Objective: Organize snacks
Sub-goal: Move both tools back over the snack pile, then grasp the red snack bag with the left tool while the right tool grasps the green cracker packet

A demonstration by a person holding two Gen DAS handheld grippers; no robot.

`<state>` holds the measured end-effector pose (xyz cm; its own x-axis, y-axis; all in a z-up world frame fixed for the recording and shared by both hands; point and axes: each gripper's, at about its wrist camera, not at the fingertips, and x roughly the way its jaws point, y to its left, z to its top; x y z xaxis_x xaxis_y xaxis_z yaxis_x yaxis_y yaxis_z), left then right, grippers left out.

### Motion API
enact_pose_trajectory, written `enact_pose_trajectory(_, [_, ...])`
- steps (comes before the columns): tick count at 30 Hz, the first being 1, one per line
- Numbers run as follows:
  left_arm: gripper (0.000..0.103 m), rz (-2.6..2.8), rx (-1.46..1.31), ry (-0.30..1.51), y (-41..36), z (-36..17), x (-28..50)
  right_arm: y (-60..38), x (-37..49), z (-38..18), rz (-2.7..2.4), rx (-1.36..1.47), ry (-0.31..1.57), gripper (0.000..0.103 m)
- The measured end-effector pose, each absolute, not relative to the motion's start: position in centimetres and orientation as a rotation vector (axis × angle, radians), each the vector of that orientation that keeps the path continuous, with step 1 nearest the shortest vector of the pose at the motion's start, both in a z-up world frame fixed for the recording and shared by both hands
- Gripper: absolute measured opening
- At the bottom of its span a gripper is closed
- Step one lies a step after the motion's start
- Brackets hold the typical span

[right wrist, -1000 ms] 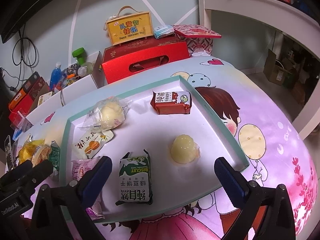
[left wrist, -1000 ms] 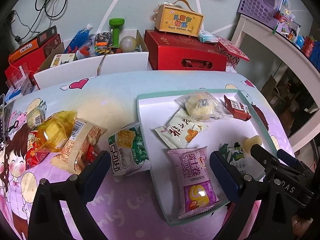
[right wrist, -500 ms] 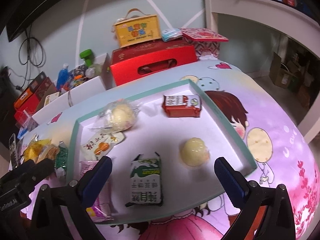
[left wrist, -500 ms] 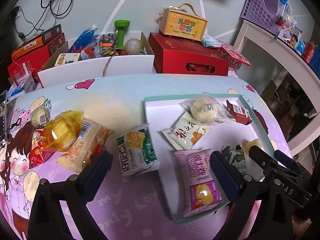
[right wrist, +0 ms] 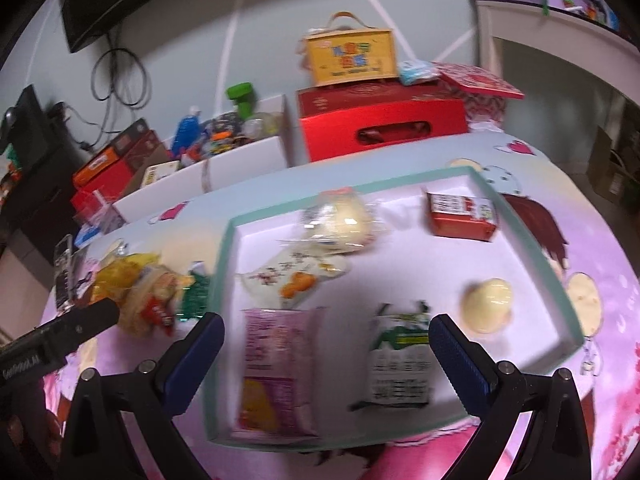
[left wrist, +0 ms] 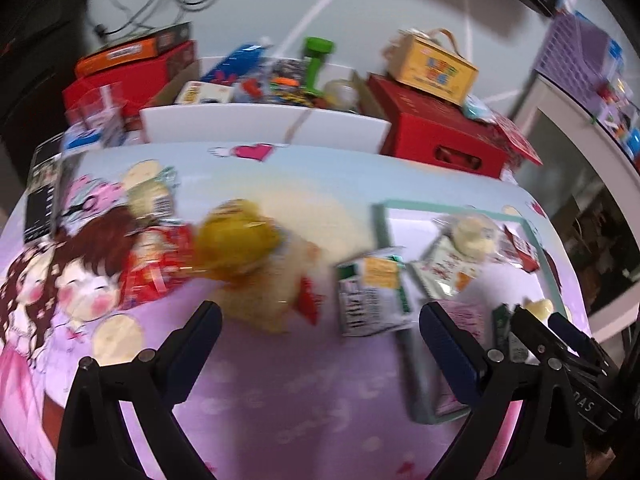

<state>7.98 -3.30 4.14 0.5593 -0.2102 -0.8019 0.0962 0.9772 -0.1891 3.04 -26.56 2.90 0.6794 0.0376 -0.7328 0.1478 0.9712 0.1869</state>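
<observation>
— Snacks are sitting in two groups, so tell me: why is your left tool hanging where it is?

— I am holding it wide apart and empty, low over the bench, because the loose pile is lying just ahead of it: a pale wrapped cake nearest, a green-and-white packet leaning over the tray's near-left edge, a yellow bag and a red packet behind.

— And the right tool?

— I am keeping that one spread wide too, gripping nothing, over the white tray, since that is where sorted things are resting. Closest to it are lying a pink packet and a green biscuit pack; beyond them a round jelly, an orange-printed sachet, a wrapped bun and a red carton.

— So what are you thinking of taking?

— Probably the green-and-white packet, as it is half in already. Both views are blurring, so I am not judging finer contact.

— And past the bench?

— A red box and a yellow case are standing there, unrelated.
</observation>
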Motion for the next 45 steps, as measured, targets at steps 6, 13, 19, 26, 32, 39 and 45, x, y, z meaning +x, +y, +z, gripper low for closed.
enact_pose_trajectory(6, [0.099,-0.069,-0.182,0.946,2.4,3.9,7.2,-23.2,3.6,2.9,0.010,0.213,0.822,0.103])
enact_pose_trajectory(13, [0.099,0.015,-0.268,0.971,7.7,2.8,6.7,-19.0,4.4,2.3,0.083,0.168,0.847,0.103])
enact_pose_trajectory(19, [0.099,0.031,-0.328,0.990,9.7,1.6,7.0,-16.1,4.8,1.7,0.116,0.109,0.868,0.103])
enact_pose_trajectory(26, [0.099,0.013,-0.388,1.007,10.2,0.5,9.1,-14.5,5.8,0.9,0.108,0.044,0.888,0.103])
enact_pose_trajectory(32, [0.099,0.006,-0.415,1.007,10.2,0.0,11.2,-14.4,6.9,0.8,0.090,0.012,0.887,0.103])
enact_pose_trajectory(39, [0.099,-0.003,-0.432,1.007,10.2,-0.9,13.4,-14.6,8.1,0.4,0.074,-0.003,0.897,0.103])
enact_pose_trajectory(45, [0.099,-0.010,-0.436,1.014,10.1,-1.9,14.4,-14.2,9.0,-0.7,0.075,-0.026,0.923,0.103])
